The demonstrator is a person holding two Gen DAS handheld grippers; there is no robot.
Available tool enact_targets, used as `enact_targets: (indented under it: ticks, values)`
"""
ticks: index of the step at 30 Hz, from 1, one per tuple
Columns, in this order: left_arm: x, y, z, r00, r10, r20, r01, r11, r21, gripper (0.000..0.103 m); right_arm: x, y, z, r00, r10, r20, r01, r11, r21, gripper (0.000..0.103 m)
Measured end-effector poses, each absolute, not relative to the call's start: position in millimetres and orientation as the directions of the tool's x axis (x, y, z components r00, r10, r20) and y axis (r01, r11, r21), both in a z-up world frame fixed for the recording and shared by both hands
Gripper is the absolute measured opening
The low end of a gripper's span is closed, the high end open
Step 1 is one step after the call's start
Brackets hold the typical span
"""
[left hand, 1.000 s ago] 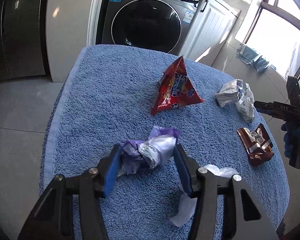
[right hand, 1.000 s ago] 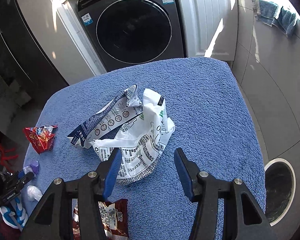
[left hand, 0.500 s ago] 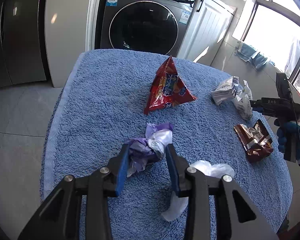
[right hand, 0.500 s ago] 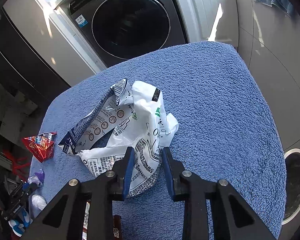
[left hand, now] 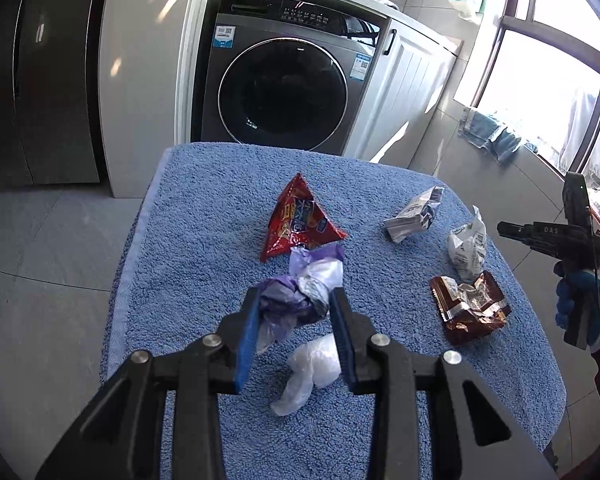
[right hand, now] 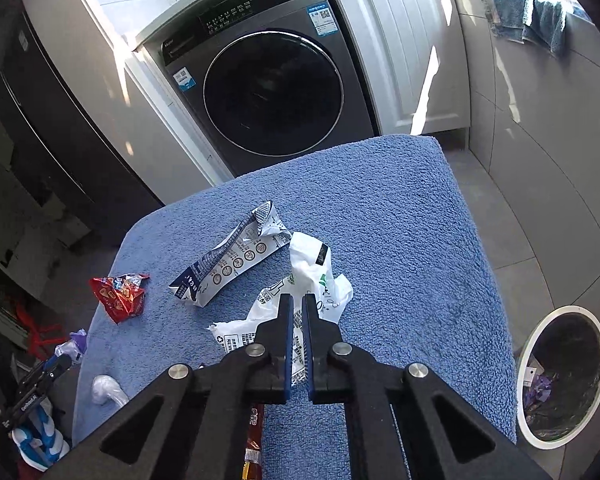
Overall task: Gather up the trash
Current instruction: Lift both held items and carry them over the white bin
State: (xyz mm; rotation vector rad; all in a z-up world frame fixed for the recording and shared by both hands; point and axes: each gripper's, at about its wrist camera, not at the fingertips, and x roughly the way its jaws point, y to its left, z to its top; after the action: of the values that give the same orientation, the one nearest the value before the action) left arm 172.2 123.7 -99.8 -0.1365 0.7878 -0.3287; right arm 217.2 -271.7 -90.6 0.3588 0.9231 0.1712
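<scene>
My left gripper (left hand: 296,298) is shut on a crumpled purple and white wrapper (left hand: 300,288), lifted above the blue towel (left hand: 204,232). My right gripper (right hand: 297,300) is shut on a white printed plastic bag (right hand: 320,280), raised off the towel (right hand: 400,220). On the towel lie a red triangular snack bag (left hand: 300,222), a blue-white wrapper (right hand: 228,260), a brown wrapper (left hand: 470,308) and a clear plastic ball (left hand: 314,364). The white bag also shows in the left wrist view (left hand: 468,246).
A round white-rimmed trash bin (right hand: 562,376) with litter inside stands on the floor right of the table. A washing machine (left hand: 280,92) and white cabinets stand behind the table. A dark cabinet (left hand: 40,80) is at far left.
Both grippers closed: the left on the purple wrapper, the right on the white bag. Both then rose and pulled back, lifting their items off the towel.
</scene>
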Motion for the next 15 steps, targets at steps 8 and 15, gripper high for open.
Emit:
enact_targets:
  ticks: [8,15]
  values:
    - [162,116,-96,0.654,-0.342,-0.675,0.225,0.939,-0.259,0.032,218,-281,-112,0.554,0.302,-0.776,0.034,0.923,0.383,0.024]
    - [174,111,-100,0.639,-0.366,-0.676,0.223,0.93,-0.293,0.032,245,-267,-139,0.504,0.308,-0.807,0.017,0.931,0.366,0.029]
